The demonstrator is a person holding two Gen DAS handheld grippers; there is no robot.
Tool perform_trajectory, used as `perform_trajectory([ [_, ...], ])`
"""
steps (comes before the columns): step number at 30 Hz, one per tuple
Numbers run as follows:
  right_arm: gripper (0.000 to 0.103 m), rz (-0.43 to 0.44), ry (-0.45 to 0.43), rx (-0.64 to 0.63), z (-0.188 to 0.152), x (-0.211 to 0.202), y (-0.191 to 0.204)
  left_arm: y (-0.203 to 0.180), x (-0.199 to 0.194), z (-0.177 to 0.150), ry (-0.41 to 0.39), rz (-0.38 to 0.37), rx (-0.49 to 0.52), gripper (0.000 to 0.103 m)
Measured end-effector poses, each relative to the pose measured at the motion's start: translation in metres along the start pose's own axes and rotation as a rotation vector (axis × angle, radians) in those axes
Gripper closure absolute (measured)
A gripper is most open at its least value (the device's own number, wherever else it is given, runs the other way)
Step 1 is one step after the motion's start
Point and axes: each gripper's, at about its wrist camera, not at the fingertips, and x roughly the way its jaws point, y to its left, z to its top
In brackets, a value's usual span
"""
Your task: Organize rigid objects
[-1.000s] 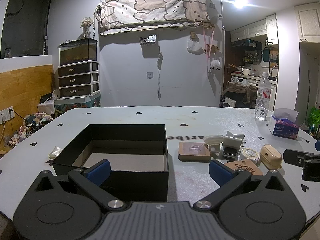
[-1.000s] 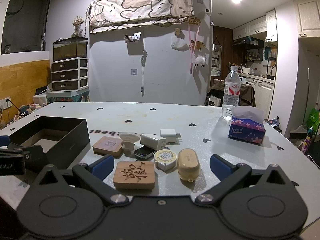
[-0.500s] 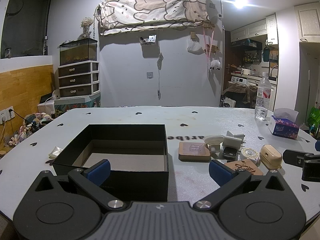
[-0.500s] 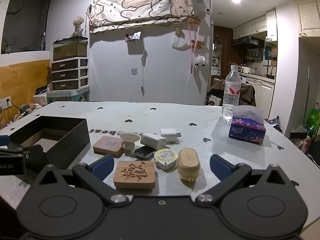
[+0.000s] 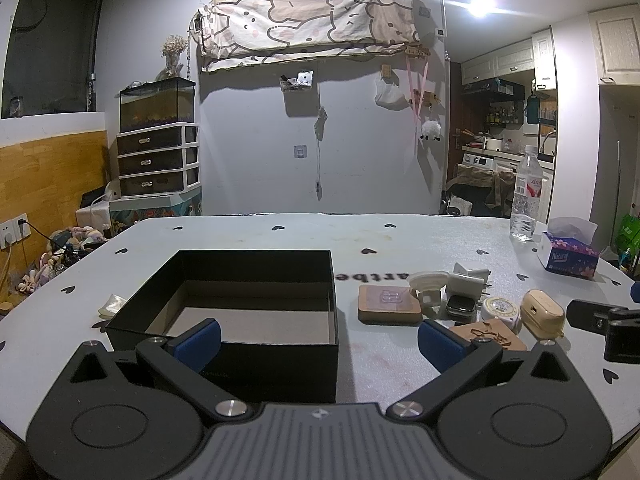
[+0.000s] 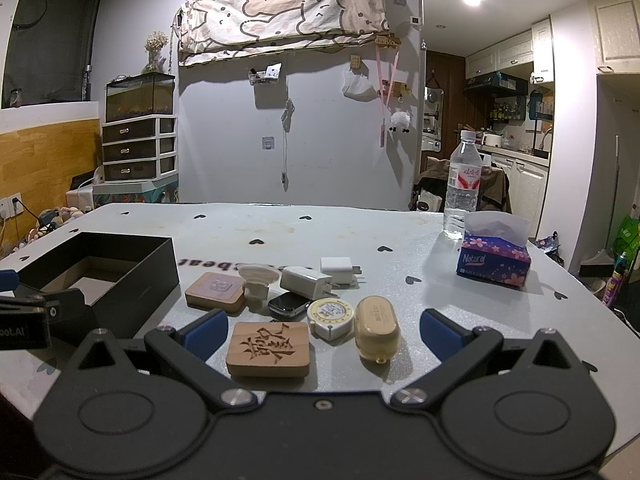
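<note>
- Left wrist view: nothing had shifted against the pictures from a second and half a second before; the left gripper [image 5: 318,340] hovered in the same spot with its jaws spread wide and nothing between them. That stillness suggested the sorting had not begun. The black box [image 5: 240,304] sat on the desk [image 5: 280,232] straight ahead, its near wall between the jaws, and it looked empty inside. The small things lay to the right of the box, apart from it: a wooden coaster [image 5: 389,304], and a carved wooden block [image 5: 490,330] just past the right finger.
- Right wrist view: this view matched the earlier ones too. The right gripper [image 6: 322,334] had its jaws spread and unloaded. The carved wooden block [image 6: 269,349] lay between them, nearer the left finger and not touched, with a beige case [image 6: 377,327] and a round tape measure [image 6: 330,314] just beside it. A white charger [image 6: 306,280] lay farther back. The block seemed the likeliest first pick.
</note>
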Motion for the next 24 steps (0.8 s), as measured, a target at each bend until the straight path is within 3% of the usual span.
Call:
perform_trajectory([
  [16,0.0,0.001,0.01,0.023,0.005,0.001,-0.006,0.001,-0.003,-0.001,-0.013,-0.027,0.008,0.0],
  [24,0.0,-0.042,0.0,0.057,0.005,0.015,-0.016,0.008,0.006,-0.002,0.033,-0.054,-0.012,0.0],
])
